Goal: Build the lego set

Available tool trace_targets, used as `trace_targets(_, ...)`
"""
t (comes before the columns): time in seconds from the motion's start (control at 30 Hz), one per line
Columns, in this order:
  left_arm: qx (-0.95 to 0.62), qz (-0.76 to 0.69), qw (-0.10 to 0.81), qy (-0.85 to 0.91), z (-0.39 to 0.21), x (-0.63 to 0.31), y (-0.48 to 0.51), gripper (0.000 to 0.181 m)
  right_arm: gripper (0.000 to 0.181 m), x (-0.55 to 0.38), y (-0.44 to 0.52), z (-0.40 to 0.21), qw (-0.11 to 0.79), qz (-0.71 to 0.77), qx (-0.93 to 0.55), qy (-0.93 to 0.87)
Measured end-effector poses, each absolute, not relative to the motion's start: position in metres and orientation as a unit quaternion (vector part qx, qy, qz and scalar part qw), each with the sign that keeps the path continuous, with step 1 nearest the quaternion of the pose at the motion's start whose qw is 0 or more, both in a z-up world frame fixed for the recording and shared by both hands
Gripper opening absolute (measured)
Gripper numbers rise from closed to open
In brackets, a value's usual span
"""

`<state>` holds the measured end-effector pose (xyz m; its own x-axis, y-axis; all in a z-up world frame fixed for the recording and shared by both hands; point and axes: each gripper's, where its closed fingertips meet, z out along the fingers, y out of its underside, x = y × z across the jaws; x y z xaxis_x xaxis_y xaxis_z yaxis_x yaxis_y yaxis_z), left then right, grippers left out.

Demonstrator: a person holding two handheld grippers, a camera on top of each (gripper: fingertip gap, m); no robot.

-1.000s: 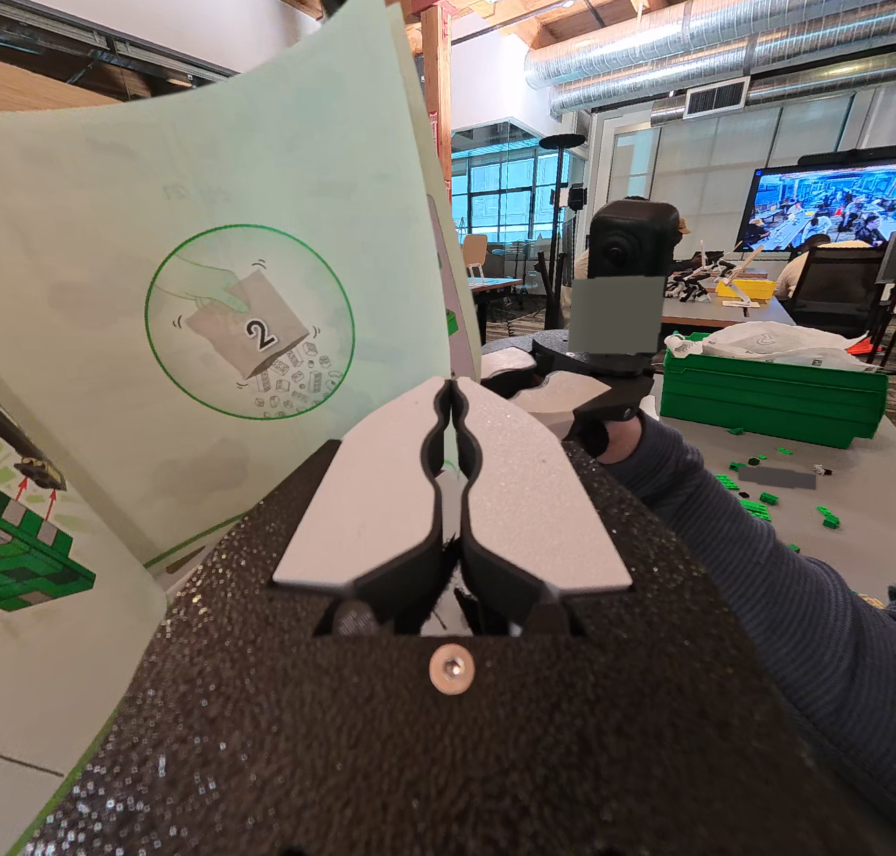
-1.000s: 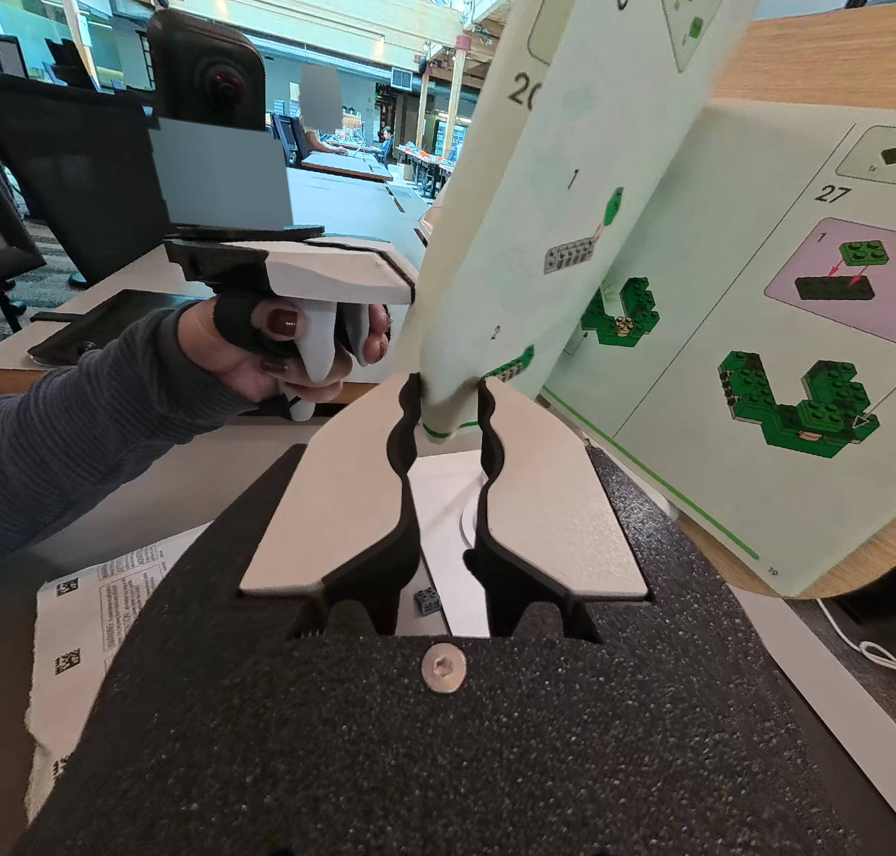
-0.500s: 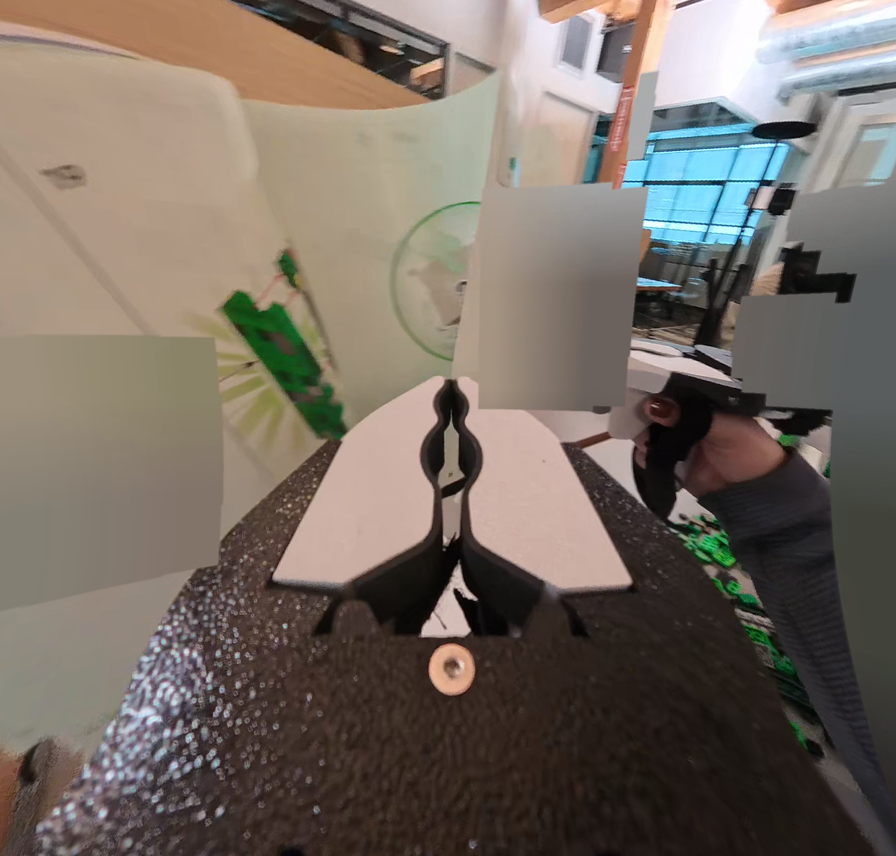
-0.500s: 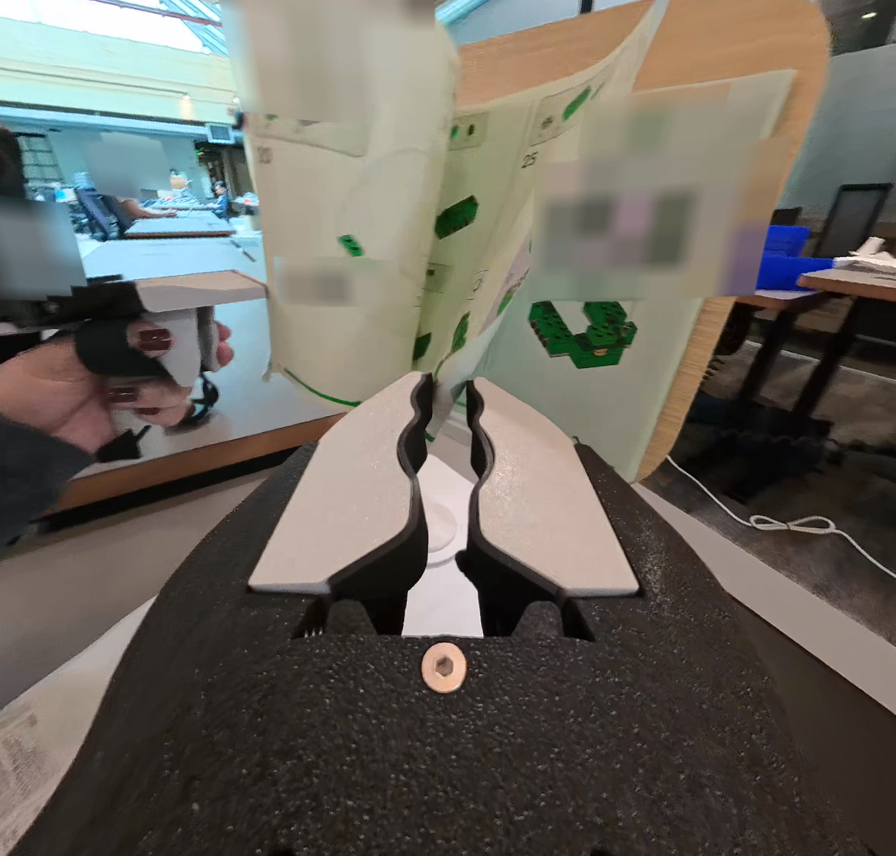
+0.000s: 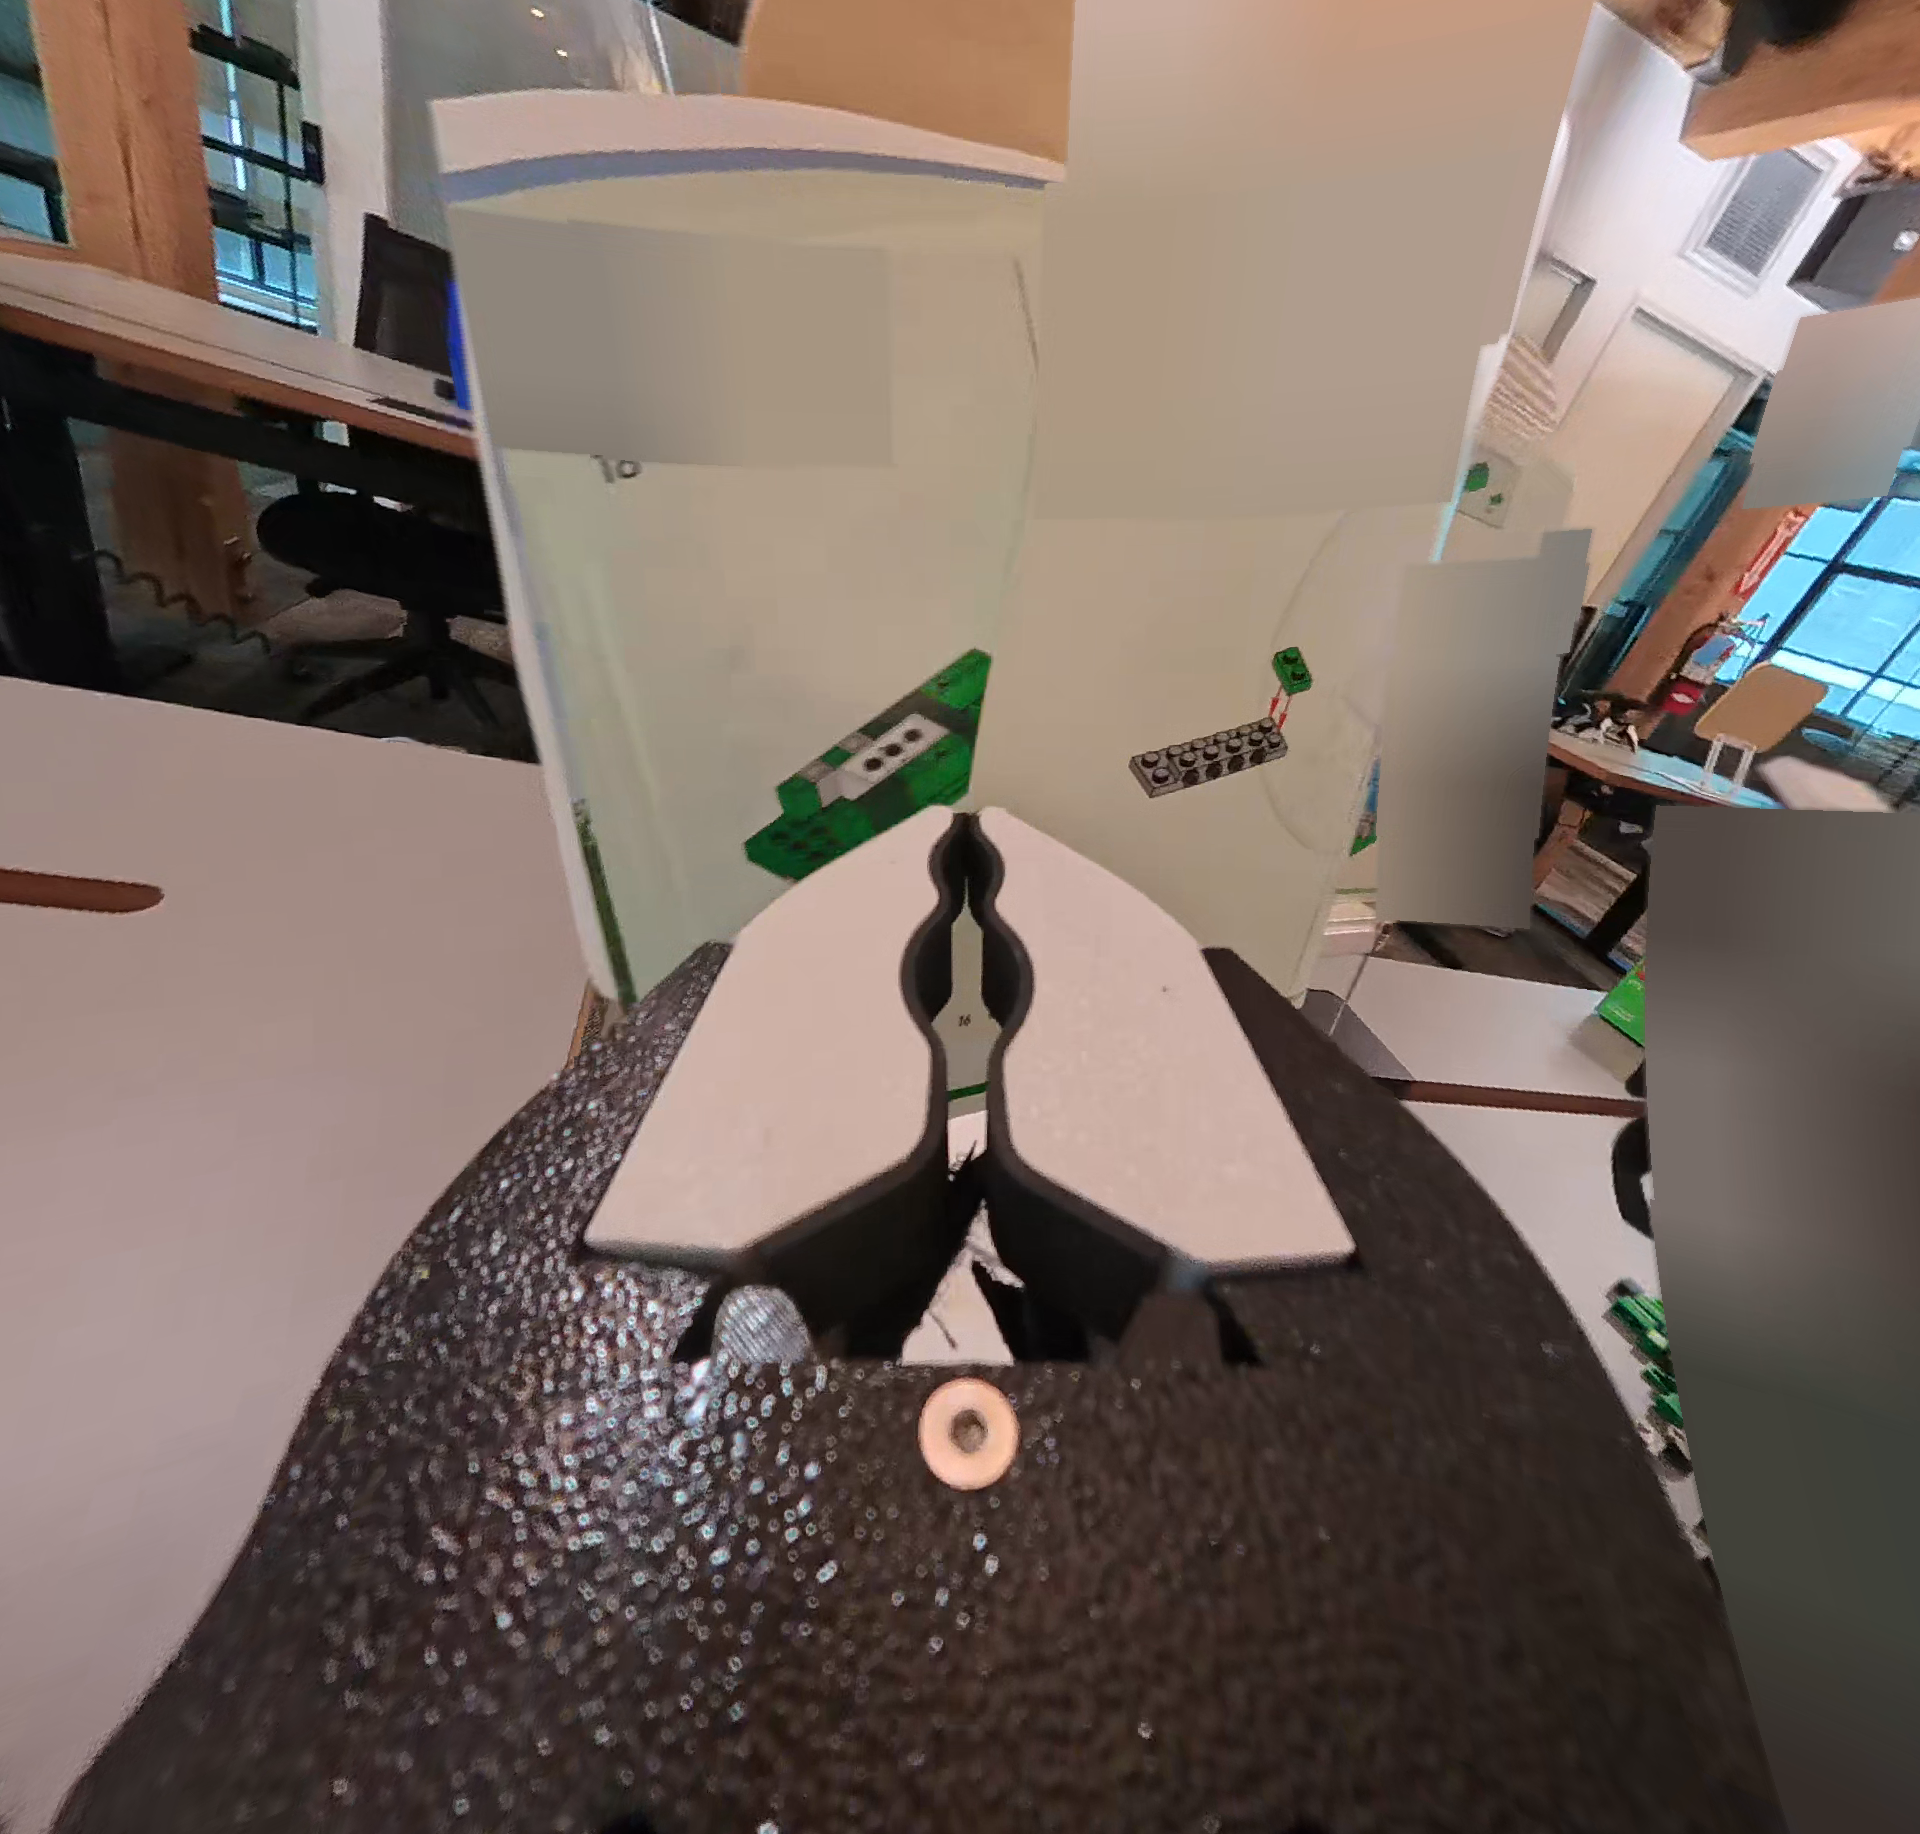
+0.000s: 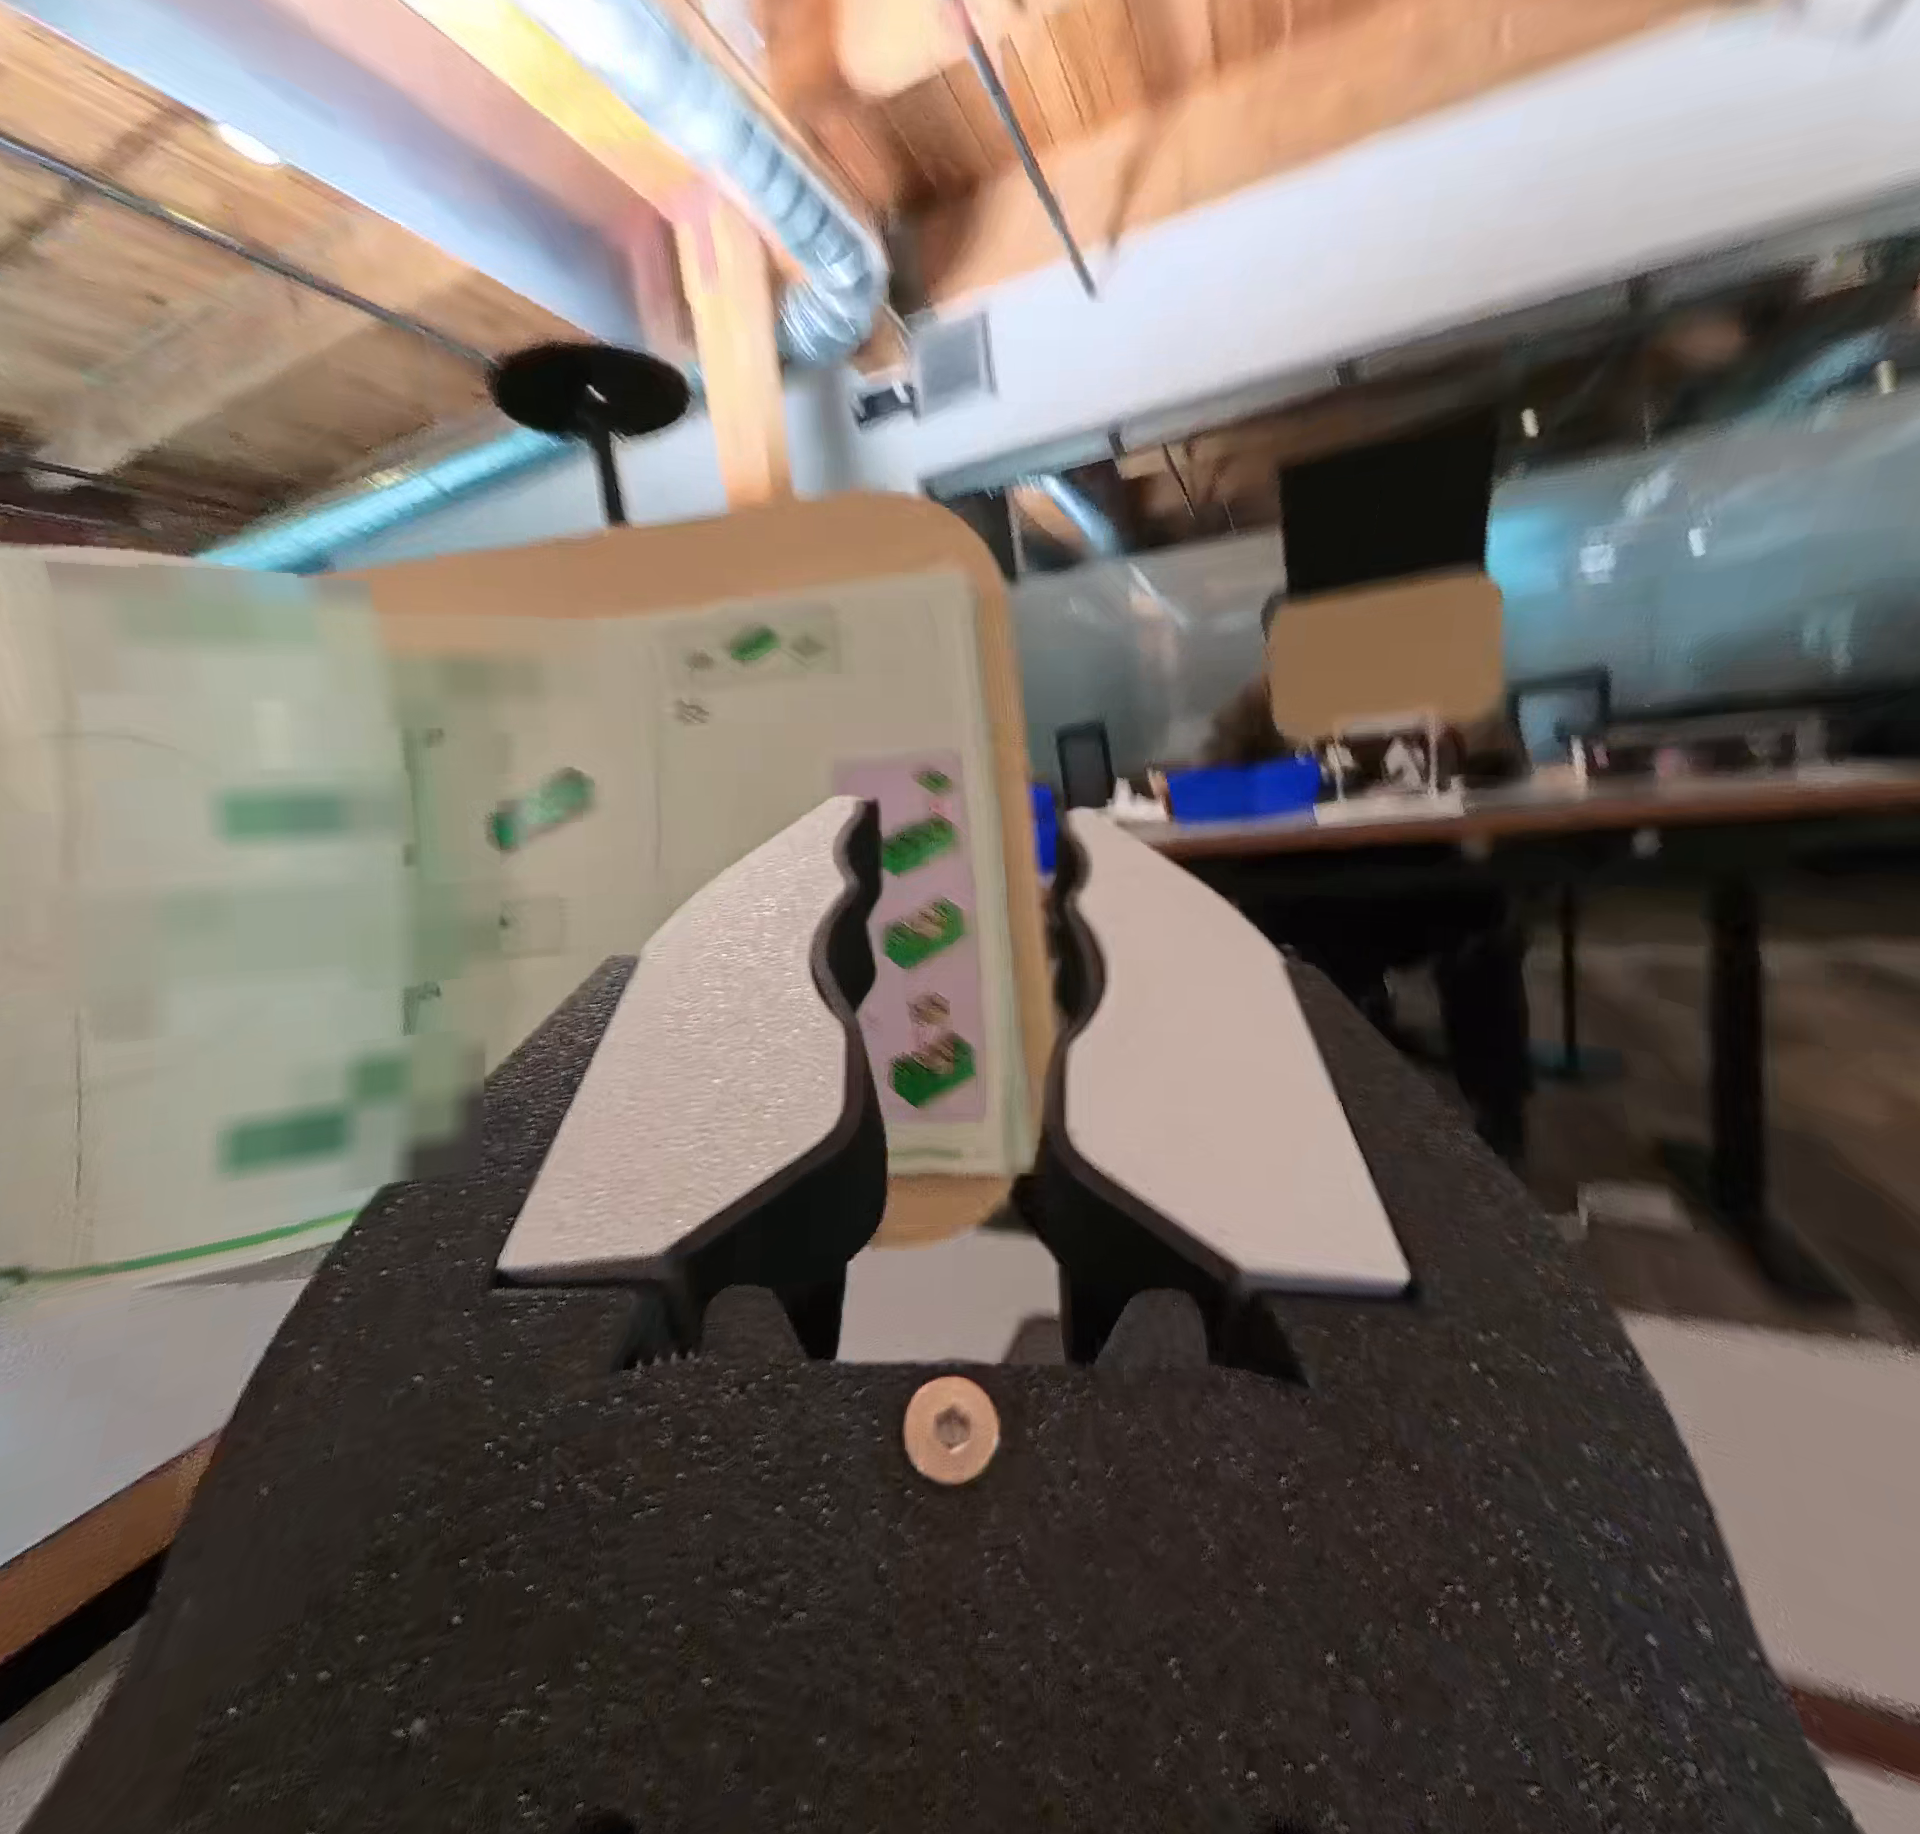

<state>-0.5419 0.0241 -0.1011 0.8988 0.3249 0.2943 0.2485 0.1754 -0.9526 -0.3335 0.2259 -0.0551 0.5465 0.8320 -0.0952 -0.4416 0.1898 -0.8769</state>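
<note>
The instruction booklet stands open on a wooden board on the white table. Its pages show green and grey brick drawings. My left gripper is shut on the lower edge of a booklet page near the spine, and the page shows through the gaps between the fingers. In the right wrist view, which is motion-blurred, my right gripper is open and empty. It is in front of the booklet's right edge and the wooden board, clear of the pages. Loose green bricks lie at the far right.
The white table stretches to the left of the booklet. A green box sits at the right. Behind are a black office chair and desks, one with a blue bin. One gripper's finger ends stand about 30 cm off the other's.
My right gripper has let go of the pages, opened and drawn back to the right. My left gripper has carried its page across, and the booklet now shows a different spread.
</note>
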Motion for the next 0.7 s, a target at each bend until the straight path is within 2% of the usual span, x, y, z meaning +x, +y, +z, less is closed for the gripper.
trace_targets(0.07,-0.64,0.028,0.732,-0.23,-0.102,-0.546,0.02,0.0,0.015,-0.357,0.188,-0.046,0.738,0.468,-0.407,-0.266)
trace_targets(0.13,-0.642,0.031,0.728,-0.236,-0.104,-0.549,0.018,0.0,0.004,-0.393,0.151,-0.054,0.686,0.517,-0.376,-0.347)
trace_targets(0.23,-0.649,0.028,0.721,-0.241,-0.108,-0.551,0.016,0.0,0.005,-0.446,0.114,-0.089,0.589,0.542,-0.393,-0.452)
trace_targets(0.43,-0.667,0.058,0.701,-0.245,-0.11,-0.555,0.008,0.0,0.009,-0.501,0.088,-0.14,0.54,0.506,-0.428,-0.519)
trace_targets(0.57,-0.656,0.163,0.691,-0.257,-0.095,-0.562,-0.007,0.015,0.012,-0.511,0.075,-0.143,0.545,0.493,-0.425,-0.528)
trace_targets(0.63,-0.637,0.237,0.686,-0.26,-0.082,-0.564,-0.017,0.035,0.012,-0.513,0.071,-0.142,0.547,0.494,-0.423,-0.528)
trace_targets(0.7,-0.613,0.311,0.679,-0.256,-0.067,-0.561,-0.026,0.044,0.014,-0.514,0.068,-0.141,0.544,0.497,-0.423,-0.527)
